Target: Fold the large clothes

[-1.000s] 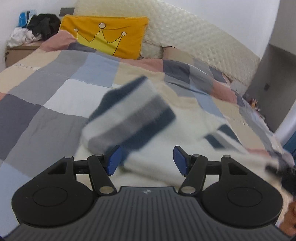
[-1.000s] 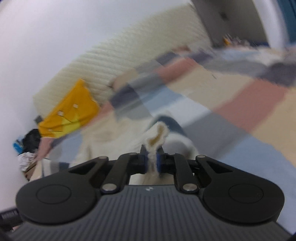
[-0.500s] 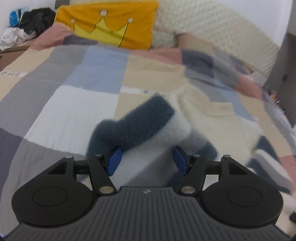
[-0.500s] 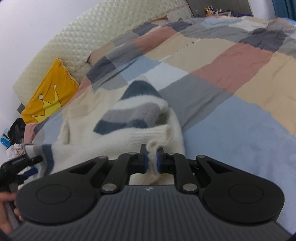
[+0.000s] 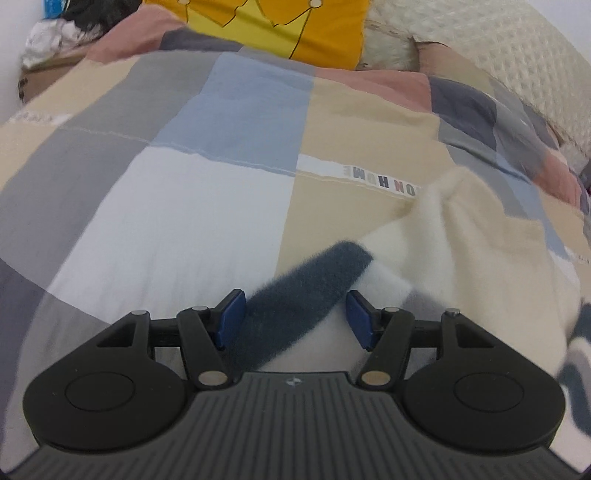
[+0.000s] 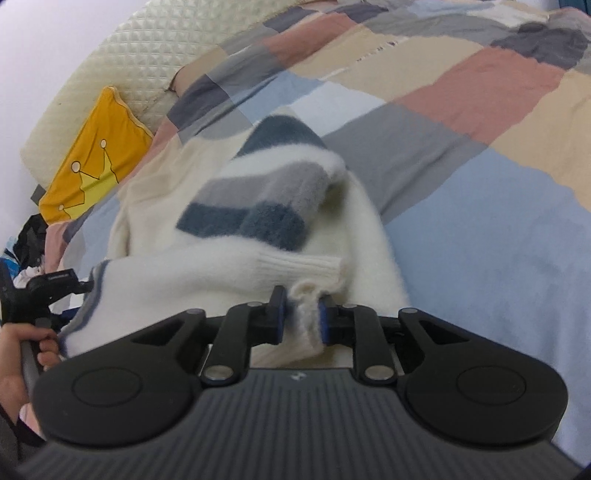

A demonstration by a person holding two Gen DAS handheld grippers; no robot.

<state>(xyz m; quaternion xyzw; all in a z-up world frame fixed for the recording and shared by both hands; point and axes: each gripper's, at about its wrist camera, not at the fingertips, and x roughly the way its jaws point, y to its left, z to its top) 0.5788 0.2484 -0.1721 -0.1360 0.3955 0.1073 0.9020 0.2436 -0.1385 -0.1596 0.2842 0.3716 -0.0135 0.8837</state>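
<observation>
A fluffy cream sweater [image 6: 258, 206] with grey and dark blue stripes lies bunched on the patchwork quilt [image 6: 480, 184]. My right gripper [image 6: 301, 317] is low over its near edge. Its jaws are opening, and a wad of the white ribbed hem still fills the narrow gap between the pads. In the left wrist view the sweater [image 5: 461, 240] spreads to the right. Its dark blue band [image 5: 303, 291] runs slantwise between the wide-apart jaws of my left gripper [image 5: 295, 317]. The band brushes the left pad and stays clear of the right one.
A yellow crown pillow [image 5: 277, 22] leans on the quilted cream headboard [image 5: 517, 55] at the far end of the quilt [image 5: 184, 221]. Dark and white clothes [image 5: 55, 26] are heaped beside the bed. A person's hand [image 6: 22, 343] grips the other tool's handle at the left.
My left gripper has swept across and down toward the quilt, and the sleeve that bulged up now lies flat between its jaws. My right gripper has sunk, and its jaws have parted slightly around the hem.
</observation>
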